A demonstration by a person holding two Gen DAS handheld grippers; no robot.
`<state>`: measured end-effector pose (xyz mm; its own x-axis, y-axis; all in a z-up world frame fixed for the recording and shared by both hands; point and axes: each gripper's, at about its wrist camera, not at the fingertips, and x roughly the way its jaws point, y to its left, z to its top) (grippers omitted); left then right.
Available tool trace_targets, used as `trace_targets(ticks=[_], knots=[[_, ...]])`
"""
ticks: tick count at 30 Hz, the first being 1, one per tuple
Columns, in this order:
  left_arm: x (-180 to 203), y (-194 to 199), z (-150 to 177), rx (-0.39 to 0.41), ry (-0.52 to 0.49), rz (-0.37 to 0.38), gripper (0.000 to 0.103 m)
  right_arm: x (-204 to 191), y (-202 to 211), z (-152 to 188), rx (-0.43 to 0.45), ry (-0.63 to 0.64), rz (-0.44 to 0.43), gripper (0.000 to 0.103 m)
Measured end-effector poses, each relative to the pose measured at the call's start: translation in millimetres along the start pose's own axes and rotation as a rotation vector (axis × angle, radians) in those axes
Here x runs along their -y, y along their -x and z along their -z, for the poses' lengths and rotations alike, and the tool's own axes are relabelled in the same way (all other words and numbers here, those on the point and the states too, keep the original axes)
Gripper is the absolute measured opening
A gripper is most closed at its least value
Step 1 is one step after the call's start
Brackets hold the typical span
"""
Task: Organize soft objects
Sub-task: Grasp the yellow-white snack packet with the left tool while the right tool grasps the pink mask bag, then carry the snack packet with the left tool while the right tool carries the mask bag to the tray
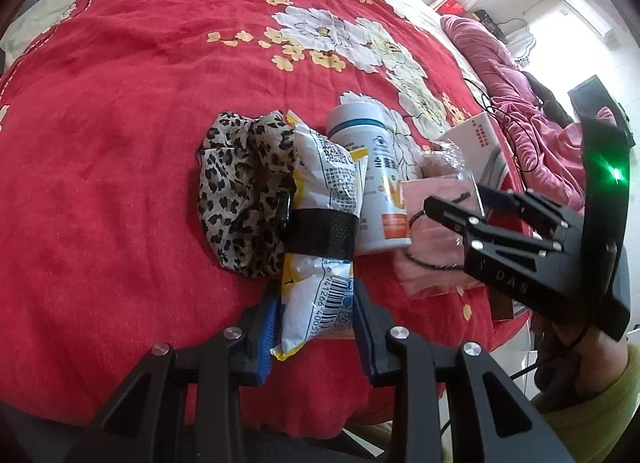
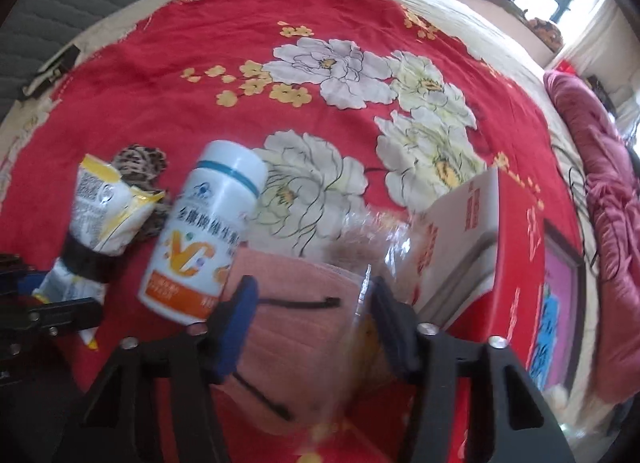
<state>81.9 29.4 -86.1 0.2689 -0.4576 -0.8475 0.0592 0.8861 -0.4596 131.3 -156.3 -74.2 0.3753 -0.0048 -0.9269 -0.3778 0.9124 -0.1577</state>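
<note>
Just left of the vitamin bottle (image 1: pixel 378 183), the snack bag (image 1: pixel 320 231) lies lengthwise, near end clamped in the left gripper (image 1: pixel 316 327); the right gripper (image 2: pixel 308 319) straddles the pink mask pack (image 2: pixel 296 327), grip uncertain.

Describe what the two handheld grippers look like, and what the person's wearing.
Both are black, angular frames with silver screws and blue finger pads. The left gripper shows ribbed blue pads. The right gripper bears faint lettering, a green light and a black cable. The person's sleeve is yellow-green.
</note>
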Motion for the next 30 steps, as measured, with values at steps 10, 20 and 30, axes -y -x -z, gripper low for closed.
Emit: trace_targets(ticks=[10,20,30], knots=[[0,7,5,0.009,0.001,-0.002,0.034,-1,11,26,0.008,-0.056,-0.052,0.026],[10,26,2,0.065,-0.014,0.013,0.034,22,48,32,0.139,-0.155,-0.089,0.007],[39,47,-6,0.101,-0.064,0.001,0.034,36,82,26,0.22,-0.172,-0.078,0.006]])
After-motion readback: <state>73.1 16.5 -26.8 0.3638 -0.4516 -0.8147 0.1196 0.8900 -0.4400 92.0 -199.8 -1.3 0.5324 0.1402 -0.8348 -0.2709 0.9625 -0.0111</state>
